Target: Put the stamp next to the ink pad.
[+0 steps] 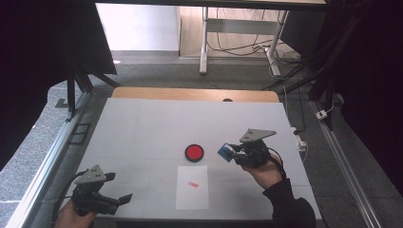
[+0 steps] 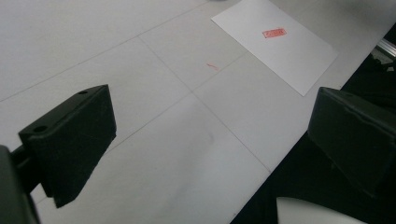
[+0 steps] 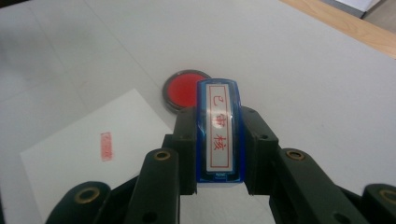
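My right gripper [image 3: 218, 140] is shut on a blue stamp [image 3: 218, 130] with a white label of red characters on top. In the high view that right gripper [image 1: 233, 153] holds the blue stamp [image 1: 225, 152] in the air, just right of the round red ink pad [image 1: 194, 152]. The red ink pad [image 3: 183, 90] lies beyond the stamp in the right gripper view. A white sheet of paper [image 1: 192, 187] with a small red stamp mark [image 1: 192, 184] lies in front of the pad. My left gripper [image 1: 124, 200] rests open at the table's near left corner, nothing between its jaws.
The white table top [image 1: 142, 133] ends in a wooden strip [image 1: 190, 93] at the far side. Table legs and cables stand on the floor beyond it. In the left gripper view the paper [image 2: 280, 51] lies near the table's front edge.
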Tool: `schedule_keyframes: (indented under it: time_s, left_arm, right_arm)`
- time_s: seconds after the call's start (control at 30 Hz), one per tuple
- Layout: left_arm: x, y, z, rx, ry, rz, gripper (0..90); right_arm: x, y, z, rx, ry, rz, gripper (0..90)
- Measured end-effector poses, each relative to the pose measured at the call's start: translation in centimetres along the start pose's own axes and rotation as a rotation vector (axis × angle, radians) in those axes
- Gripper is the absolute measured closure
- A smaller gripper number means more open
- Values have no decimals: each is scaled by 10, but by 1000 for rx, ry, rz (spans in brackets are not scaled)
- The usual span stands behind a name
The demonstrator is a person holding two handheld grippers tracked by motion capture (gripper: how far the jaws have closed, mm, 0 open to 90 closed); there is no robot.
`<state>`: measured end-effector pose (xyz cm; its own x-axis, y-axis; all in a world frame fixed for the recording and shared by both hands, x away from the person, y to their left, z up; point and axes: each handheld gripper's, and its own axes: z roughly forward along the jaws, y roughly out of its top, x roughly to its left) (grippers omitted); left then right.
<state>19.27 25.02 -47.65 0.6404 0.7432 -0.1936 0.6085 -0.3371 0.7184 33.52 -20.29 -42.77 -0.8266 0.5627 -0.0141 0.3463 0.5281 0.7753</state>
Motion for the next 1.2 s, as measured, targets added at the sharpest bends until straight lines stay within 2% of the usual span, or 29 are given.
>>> schedule_keyframes:
  time_s: [0.6, 0.93, 1.2]
  left_arm:
    - [0, 0, 0, 0, 1, -3, 15]
    - [1, 0, 0, 2, 3, -6, 16]
    - [1, 0, 0, 4, 2, -7, 18]
  right_arm:
    - [-22, -14, 4, 51, -121, 37, 704]
    - [-32, -21, 8, 68, -149, 64, 703]
    - [-40, -29, 16, 116, -168, 53, 703]
